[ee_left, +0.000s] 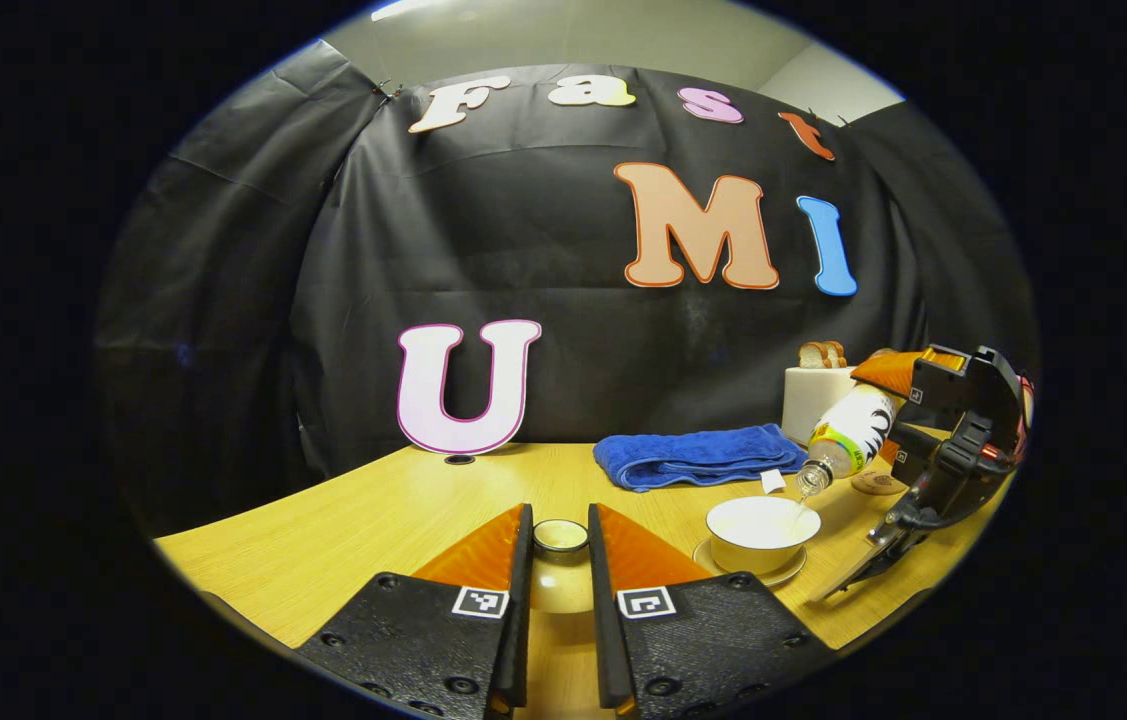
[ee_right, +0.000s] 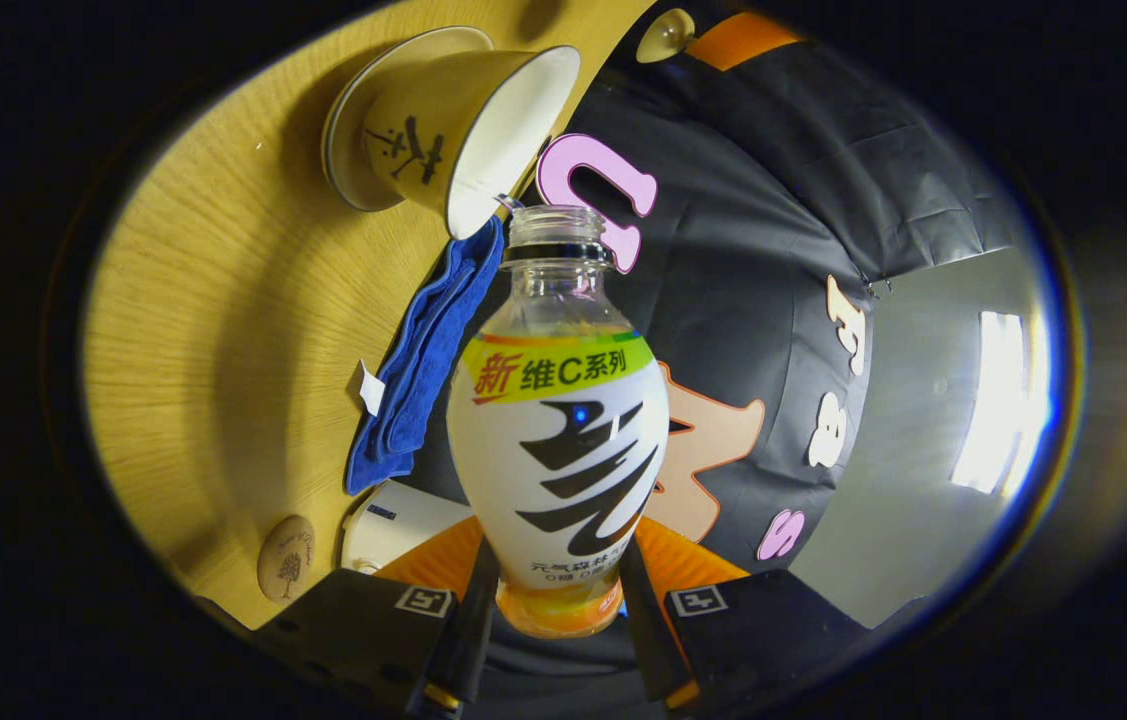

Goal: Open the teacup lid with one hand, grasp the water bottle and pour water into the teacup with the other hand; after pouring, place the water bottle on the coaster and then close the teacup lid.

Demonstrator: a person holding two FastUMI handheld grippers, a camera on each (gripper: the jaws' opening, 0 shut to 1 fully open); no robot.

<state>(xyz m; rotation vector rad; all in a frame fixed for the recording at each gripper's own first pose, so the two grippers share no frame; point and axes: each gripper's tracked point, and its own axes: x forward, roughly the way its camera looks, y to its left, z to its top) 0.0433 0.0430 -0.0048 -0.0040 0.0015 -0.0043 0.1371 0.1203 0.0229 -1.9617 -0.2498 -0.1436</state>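
My left gripper (ee_left: 560, 518) is shut on the knob of the cream teacup lid (ee_left: 560, 592), holding it off the table to the left of the cup. The white teacup (ee_left: 761, 527) stands uncovered on its saucer (ee_left: 781, 574). My right gripper (ee_right: 560, 545) is shut on the base of the water bottle (ee_right: 558, 450), which has no cap. The bottle (ee_left: 853, 430) is tilted, its mouth just over the cup's right rim, and a thin stream seems to run in. In the right gripper view the teacup (ee_right: 433, 130) lies beyond the bottle mouth, with the lid (ee_right: 665, 35) farther off.
A round wooden coaster (ee_left: 878, 484) lies on the wooden table (ee_left: 343, 530) behind the cup, under the right gripper (ee_left: 953, 440). A folded blue towel (ee_left: 698, 455) lies at the back. A white toaster (ee_left: 816, 398) with bread stands in the back right corner.
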